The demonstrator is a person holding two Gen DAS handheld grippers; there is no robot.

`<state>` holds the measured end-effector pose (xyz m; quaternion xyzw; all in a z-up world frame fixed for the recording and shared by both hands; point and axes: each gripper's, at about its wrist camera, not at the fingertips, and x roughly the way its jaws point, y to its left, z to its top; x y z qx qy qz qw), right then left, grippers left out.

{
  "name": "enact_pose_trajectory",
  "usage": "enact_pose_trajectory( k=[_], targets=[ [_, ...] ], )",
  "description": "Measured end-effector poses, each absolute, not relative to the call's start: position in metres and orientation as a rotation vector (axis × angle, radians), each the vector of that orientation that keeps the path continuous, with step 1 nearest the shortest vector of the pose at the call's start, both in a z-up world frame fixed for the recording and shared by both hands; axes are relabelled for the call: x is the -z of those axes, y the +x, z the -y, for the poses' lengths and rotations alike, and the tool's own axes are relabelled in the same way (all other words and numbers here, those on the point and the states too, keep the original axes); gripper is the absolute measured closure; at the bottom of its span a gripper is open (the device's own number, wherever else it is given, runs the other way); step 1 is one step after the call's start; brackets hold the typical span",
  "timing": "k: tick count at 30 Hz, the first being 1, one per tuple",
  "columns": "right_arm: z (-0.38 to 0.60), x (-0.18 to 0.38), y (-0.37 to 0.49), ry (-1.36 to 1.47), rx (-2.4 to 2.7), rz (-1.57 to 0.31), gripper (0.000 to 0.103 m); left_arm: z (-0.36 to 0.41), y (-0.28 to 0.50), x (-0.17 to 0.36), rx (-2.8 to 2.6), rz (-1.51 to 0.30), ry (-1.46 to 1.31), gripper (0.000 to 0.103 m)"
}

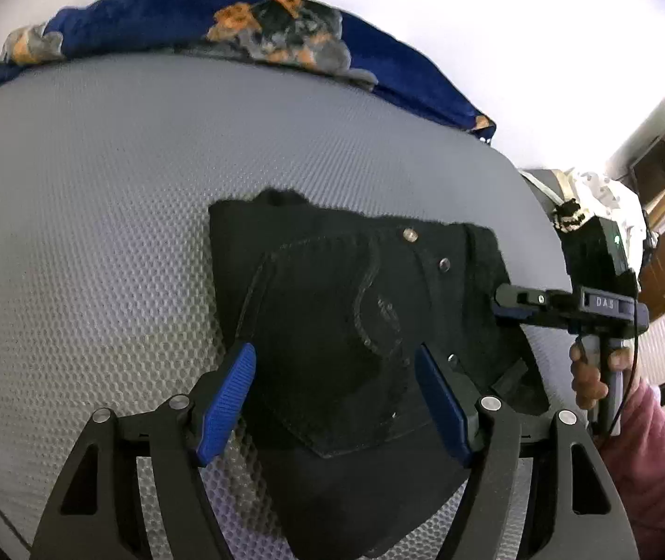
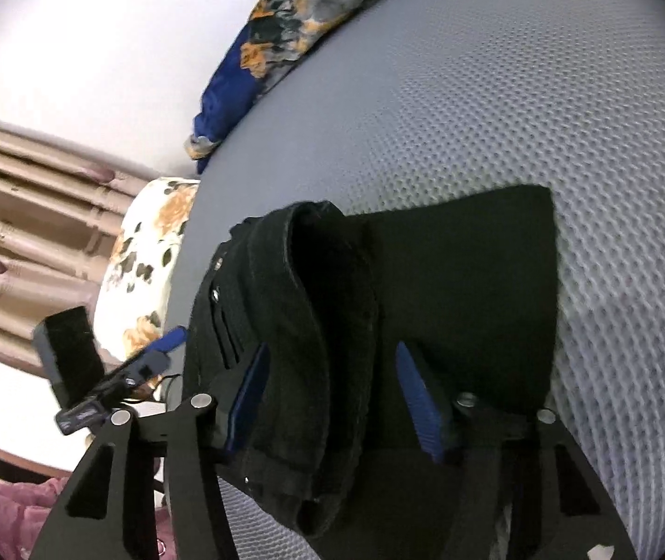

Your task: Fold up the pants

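Black pants (image 1: 346, 326) lie folded into a compact stack on the grey honeycomb-textured mattress (image 1: 99, 214).

Left gripper (image 1: 334, 401) hangs over the pants, blue pads spread apart, nothing between them. Right gripper (image 2: 332, 401) likewise stands open, straddling a raised bunched fold of the pants; contact cannot be confirmed. Left view shows the back pocket, rivets and the right gripper at the pants' right edge, held by a hand (image 1: 589, 373) in a pink sleeve. Only the right view shows the rolled waistband edge, a floral pillow (image 2: 145, 252) beside the pants and beige curtains (image 2: 29, 214) beyond it. A blue patterned blanket (image 1: 220, 23) lies along the mattress edge, well apart from the pants.
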<state>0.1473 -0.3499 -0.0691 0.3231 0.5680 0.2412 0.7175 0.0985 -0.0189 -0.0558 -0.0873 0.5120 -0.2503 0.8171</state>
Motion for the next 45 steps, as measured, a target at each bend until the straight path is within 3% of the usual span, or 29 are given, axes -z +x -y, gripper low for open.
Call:
enact_pose_trajectory(
  k=[3, 13, 15, 18, 30, 38, 45],
  targets=[
    [0.346, 0.077, 0.154, 0.723, -0.567, -1.267, 0.068, 0.026, 0.097, 0.056, 0.534, -1.083, -0.145, 0.032],
    [0.336, 0.086, 0.164, 0.788, -0.596, -1.266, 0.075, 0.037, 0.096, 0.068, 0.544, -1.082, -0.097, 0.032],
    [0.333, 0.081, 0.162, 0.778, -0.569, -1.260, 0.087, 0.037, 0.097, 0.069, 0.545, -1.081, -0.099, 0.032],
    [0.329, 0.059, 0.154, 0.759, -0.533, -1.229, 0.091, 0.033, 0.100, 0.064, 0.554, -1.074, -0.147, 0.032],
    [0.341, -0.016, 0.129, 0.659, -0.320, -1.128, 0.093, 0.064, 0.103, 0.030, 0.646, -0.961, -0.075, 0.032],
    [0.403, 0.046, 0.113, 0.758, -0.065, -1.198, 0.093, 0.090, 0.103, 0.044, 0.731, -1.013, -0.033, 0.032],
    [0.399, 0.046, 0.115, 0.711, -0.044, -1.211, 0.075, 0.106, 0.112, 0.088, 0.722, -1.135, 0.002, 0.032]
  ],
)
